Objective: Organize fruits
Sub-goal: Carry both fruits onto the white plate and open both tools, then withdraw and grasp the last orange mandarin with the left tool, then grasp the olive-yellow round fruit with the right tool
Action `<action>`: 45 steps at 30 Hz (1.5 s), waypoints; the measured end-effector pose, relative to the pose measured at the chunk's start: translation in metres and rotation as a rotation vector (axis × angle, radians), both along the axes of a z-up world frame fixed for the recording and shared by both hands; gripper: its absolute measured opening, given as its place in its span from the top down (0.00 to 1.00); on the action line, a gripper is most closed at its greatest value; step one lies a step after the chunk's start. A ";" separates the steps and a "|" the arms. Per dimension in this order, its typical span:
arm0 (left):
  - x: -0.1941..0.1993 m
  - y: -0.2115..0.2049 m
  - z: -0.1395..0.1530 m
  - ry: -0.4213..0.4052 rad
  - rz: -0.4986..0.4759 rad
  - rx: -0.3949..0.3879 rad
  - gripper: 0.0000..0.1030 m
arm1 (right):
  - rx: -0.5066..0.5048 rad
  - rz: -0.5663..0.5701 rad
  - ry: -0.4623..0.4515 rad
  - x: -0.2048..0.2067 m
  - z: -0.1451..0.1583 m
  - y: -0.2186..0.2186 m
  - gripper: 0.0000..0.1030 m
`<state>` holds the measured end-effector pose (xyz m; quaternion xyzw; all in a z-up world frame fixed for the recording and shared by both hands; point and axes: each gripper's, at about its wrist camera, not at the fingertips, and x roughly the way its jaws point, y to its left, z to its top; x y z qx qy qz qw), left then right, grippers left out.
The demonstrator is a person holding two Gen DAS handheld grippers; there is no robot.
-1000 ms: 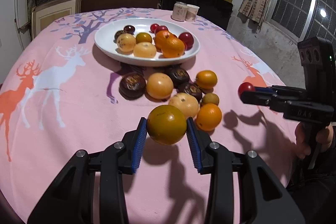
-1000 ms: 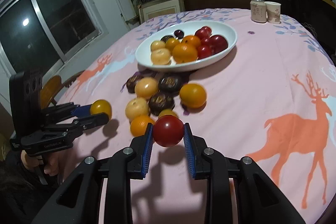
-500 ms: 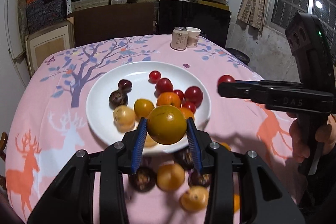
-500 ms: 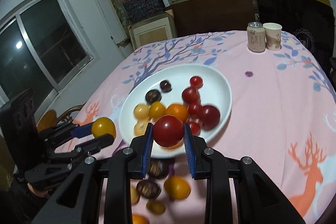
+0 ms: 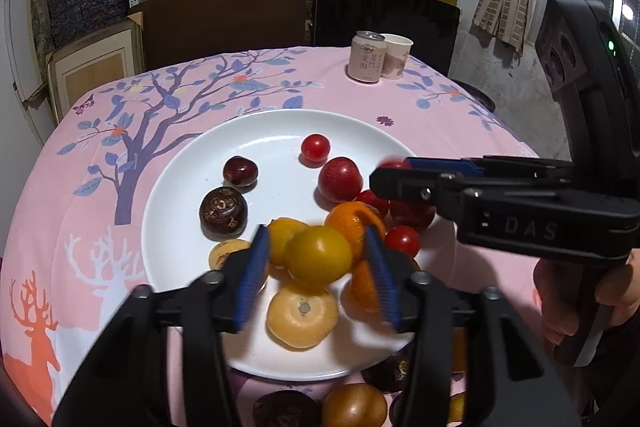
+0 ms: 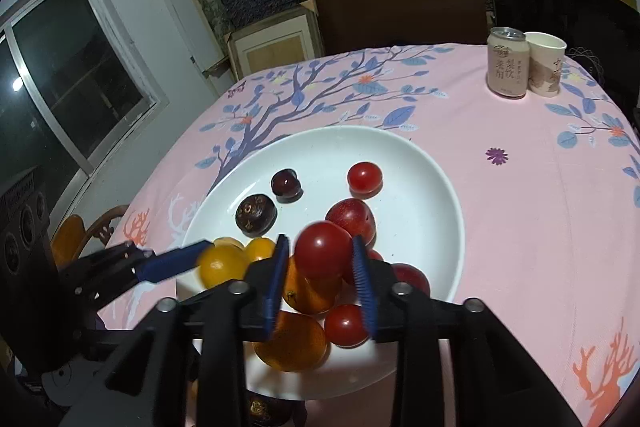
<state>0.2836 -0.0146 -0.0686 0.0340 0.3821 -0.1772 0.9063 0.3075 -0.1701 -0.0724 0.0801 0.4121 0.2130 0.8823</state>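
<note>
A yellow-orange fruit (image 5: pixel 318 255) sits between the blue pads of the left gripper (image 5: pixel 320 267), whose jaws are opening, gaps showing on both sides. A red tomato (image 6: pixel 323 254) lies likewise between the parting pads of the right gripper (image 6: pixel 320 281). Both hang over the white plate (image 5: pixel 188 187), above its pile of oranges, tomatoes and dark fruits. The plate stands on the pink-clothed bench (image 6: pixel 520 211), a can (image 6: pixel 506 62) and paper cup (image 6: pixel 545 63) at its far edge.
</note>
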 end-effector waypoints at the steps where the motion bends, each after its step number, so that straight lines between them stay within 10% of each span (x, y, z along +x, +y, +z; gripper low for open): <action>1: -0.002 0.003 0.002 -0.008 0.008 -0.003 0.37 | 0.002 0.000 -0.005 -0.002 0.001 -0.001 0.59; 11: -0.074 0.017 0.021 -0.060 -0.056 0.009 0.32 | 0.027 -0.011 -0.058 -0.069 0.019 -0.034 0.59; 22: -0.211 -0.025 -0.019 -0.029 -0.306 0.072 0.31 | 0.051 -0.038 0.017 -0.152 -0.015 -0.058 0.58; 28: -0.202 -0.045 -0.050 0.043 -0.276 0.120 0.40 | 0.022 -0.033 0.034 -0.174 -0.026 -0.054 0.58; 31: -0.193 -0.051 -0.063 0.109 -0.288 0.126 0.65 | 0.010 -0.031 0.029 -0.180 -0.026 -0.053 0.58; 38: -0.191 -0.007 -0.049 0.109 -0.203 -0.037 0.65 | -0.031 0.024 0.032 -0.183 -0.032 -0.038 0.58; 45: -0.199 0.030 -0.048 0.101 -0.116 -0.035 0.65 | -0.172 0.163 0.019 -0.184 -0.043 0.011 0.58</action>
